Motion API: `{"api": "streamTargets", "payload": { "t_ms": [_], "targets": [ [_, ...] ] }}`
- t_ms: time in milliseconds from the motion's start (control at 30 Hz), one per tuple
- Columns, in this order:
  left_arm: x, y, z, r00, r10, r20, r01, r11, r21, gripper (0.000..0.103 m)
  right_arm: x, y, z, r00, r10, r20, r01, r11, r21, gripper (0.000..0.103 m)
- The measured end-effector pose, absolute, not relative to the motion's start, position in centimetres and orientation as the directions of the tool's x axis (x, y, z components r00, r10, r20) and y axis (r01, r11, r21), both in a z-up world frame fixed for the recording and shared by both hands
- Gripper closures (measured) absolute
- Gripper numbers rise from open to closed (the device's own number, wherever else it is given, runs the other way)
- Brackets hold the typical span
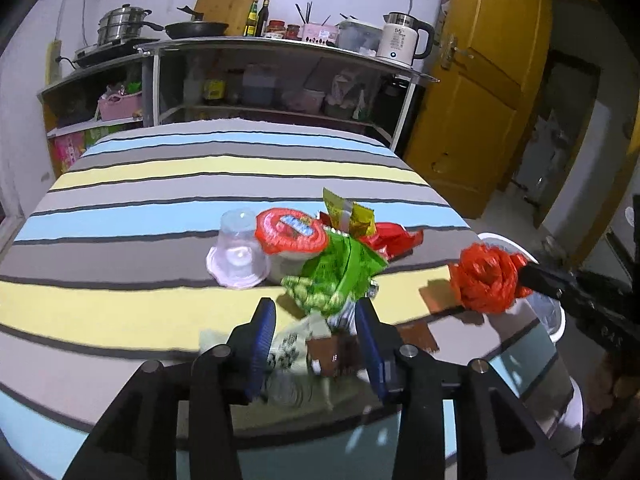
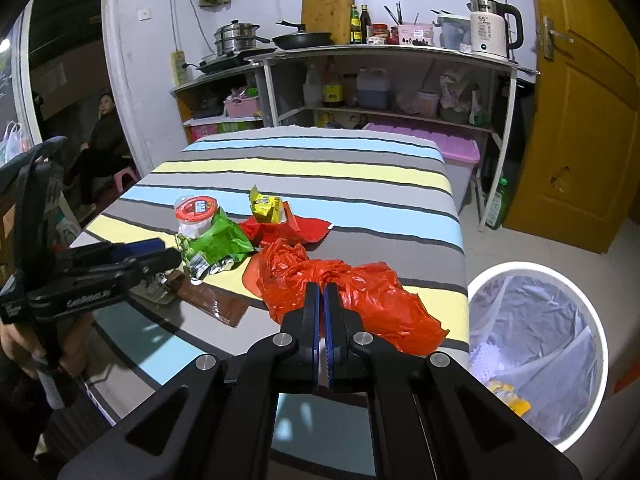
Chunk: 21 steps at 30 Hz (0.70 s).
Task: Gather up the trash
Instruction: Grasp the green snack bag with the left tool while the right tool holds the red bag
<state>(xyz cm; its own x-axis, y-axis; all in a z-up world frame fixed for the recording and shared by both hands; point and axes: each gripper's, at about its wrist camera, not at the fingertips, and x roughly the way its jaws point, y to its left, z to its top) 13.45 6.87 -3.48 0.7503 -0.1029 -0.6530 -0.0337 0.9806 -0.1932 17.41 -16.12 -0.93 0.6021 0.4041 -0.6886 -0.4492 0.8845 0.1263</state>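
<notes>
Trash lies piled on the striped tablecloth (image 1: 140, 184): a green wrapper (image 1: 336, 276), a red-lidded cup (image 1: 292, 232), an upturned clear cup (image 1: 236, 252), a yellow packet (image 1: 348, 212) and a red wrapper (image 1: 394, 240). My left gripper (image 1: 316, 310) is open, its blue pads either side of the green wrapper's near end and not pressing it; white and brown wrappers (image 1: 332, 354) lie under it. My right gripper (image 2: 322, 290) is shut on a crumpled orange plastic bag (image 2: 360, 300) near the table's right edge. Beside that edge, on the floor, stands a white lined bin (image 2: 592, 312).
Behind the table is a metal shelf (image 2: 380, 50) with a kettle (image 2: 490, 28), a pan and pots. A yellow door (image 2: 580, 112) is at the right. A purple box (image 2: 460, 146) sits behind the table. A person (image 2: 100, 140) sits at the far left.
</notes>
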Motion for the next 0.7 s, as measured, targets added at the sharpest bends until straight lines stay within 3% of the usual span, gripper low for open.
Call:
{"api": "streamTargets", "payload": {
  "t_ms": [133, 367, 433, 467, 700],
  "targets": [
    [15.1, 6.7, -3.7, 0.734, -0.134, -0.666, -0.025, 0.974, -0.223, 0.056, 17.6, -16.5, -1.1, 0.603, 0.4, -0.691, -0.442, 0.888, 0.128, 0.101],
    [16.8, 5.2, -4.5, 0.697, -0.136, -0.704, -0.03, 0.975, -0.219, 0.055, 17.8, -17.0, -1.4, 0.602, 0.391, -0.696, -0.428, 0.894, 0.133, 0.101],
    [16.8, 5.0, -4.7, 0.695, -0.145, -0.704, -0.033, 0.972, -0.233, 0.062, 17.8, -17.3, -1.5, 0.602, 0.39, -0.697, -0.423, 0.896, 0.135, 0.101],
    [16.9, 4.9, -4.7, 0.692, -0.144, -0.707, -0.035, 0.972, -0.232, 0.074, 17.7, -17.3, -1.5, 0.603, 0.389, -0.697, -0.422, 0.896, 0.136, 0.101],
    [16.4, 4.5, -4.3, 0.712, -0.138, -0.688, -0.037, 0.972, -0.233, 0.077, 17.5, -18.0, -1.1, 0.611, 0.383, -0.693, -0.413, 0.901, 0.134, 0.101]
  ]
}}
